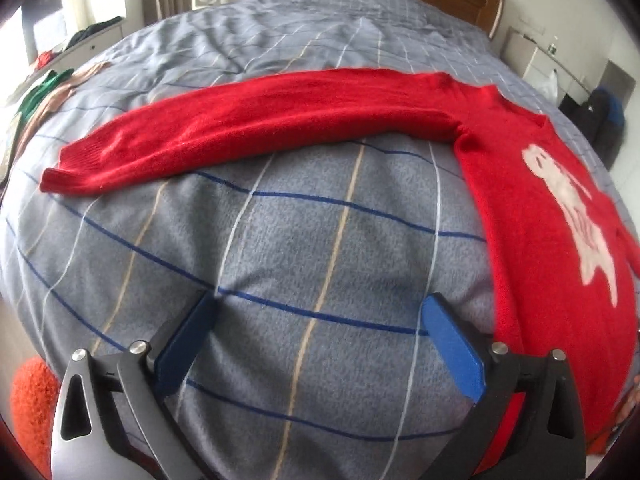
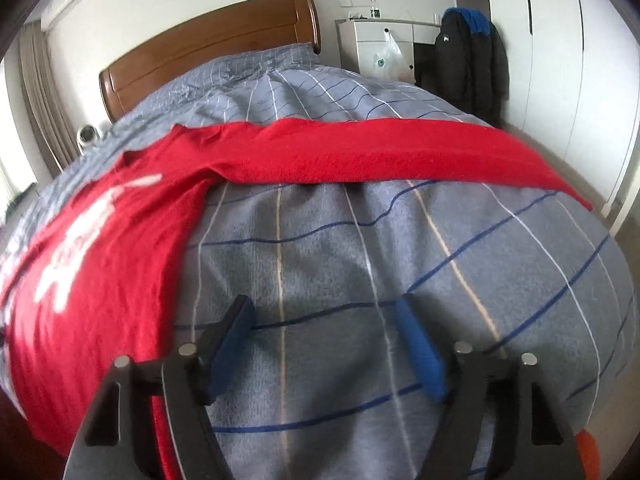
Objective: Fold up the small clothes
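A red knitted sweater (image 1: 552,216) with a white figure on its front lies spread flat on the grey checked bedspread (image 1: 280,240). In the left wrist view one sleeve (image 1: 240,128) stretches out to the left, its cuff at the far left. My left gripper (image 1: 320,312) hovers over bare bedspread just left of the sweater's body, open wide, nothing between its blue pads. In the right wrist view the sweater (image 2: 88,240) fills the left side and its other sleeve (image 2: 400,152) runs off to the right. My right gripper (image 2: 326,312) is open over bare bedspread, right of the sweater's side edge.
A wooden headboard (image 2: 208,48) closes the far end of the bed. Green and beige clothes (image 1: 44,92) lie at the bed's left edge, something orange and fluffy (image 1: 28,400) at the near left corner. A white cabinet (image 2: 384,44) and a dark jacket (image 2: 468,60) stand beyond the bed.
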Motion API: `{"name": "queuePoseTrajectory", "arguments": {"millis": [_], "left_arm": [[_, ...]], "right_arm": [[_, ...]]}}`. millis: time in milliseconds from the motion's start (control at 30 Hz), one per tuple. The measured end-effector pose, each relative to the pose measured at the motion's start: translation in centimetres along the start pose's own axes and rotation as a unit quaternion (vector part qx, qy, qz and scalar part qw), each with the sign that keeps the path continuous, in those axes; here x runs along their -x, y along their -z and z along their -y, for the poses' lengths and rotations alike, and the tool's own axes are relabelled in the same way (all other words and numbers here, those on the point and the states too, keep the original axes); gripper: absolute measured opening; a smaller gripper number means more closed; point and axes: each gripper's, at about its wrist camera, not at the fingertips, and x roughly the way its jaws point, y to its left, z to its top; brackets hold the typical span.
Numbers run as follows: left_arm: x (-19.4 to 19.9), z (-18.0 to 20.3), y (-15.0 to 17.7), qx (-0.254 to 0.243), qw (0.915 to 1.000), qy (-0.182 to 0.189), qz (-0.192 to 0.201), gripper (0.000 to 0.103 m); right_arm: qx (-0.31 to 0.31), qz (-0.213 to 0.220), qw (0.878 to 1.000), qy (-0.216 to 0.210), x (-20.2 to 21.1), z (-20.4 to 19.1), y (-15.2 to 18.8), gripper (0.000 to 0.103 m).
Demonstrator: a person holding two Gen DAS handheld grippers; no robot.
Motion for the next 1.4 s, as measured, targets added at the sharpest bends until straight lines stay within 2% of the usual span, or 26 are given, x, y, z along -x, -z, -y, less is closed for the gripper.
{"name": "queuePoseTrajectory", "arguments": {"millis": [100,267,567,1400], "left_arm": [[0.0,-0.2,0.3,0.001,1.0000,0.004,0.000,0.103],[0.0,0.4,0.8,-0.005,0.9999,-0.011,0.007,0.103],[0.2,0.2,1.2,-0.005,0.9995,-0.007,0.029,0.103],[0.1,1.0,1.3,-0.020,0.9992,-0.020,0.027,0.103]], "right_arm": [[0.006,0.001,1.000,0.005,-0.3,-0.3,0.1,0.081],[0.009,0.002,1.000,0.005,-0.4,-0.3,0.2,0.082],[0.015,0.002,1.000,0.008,-0.5,-0.7,0.4,0.084],[0.032,0.000,0.999,0.015,-1.0,-1.6,0.5,0.091]]}}
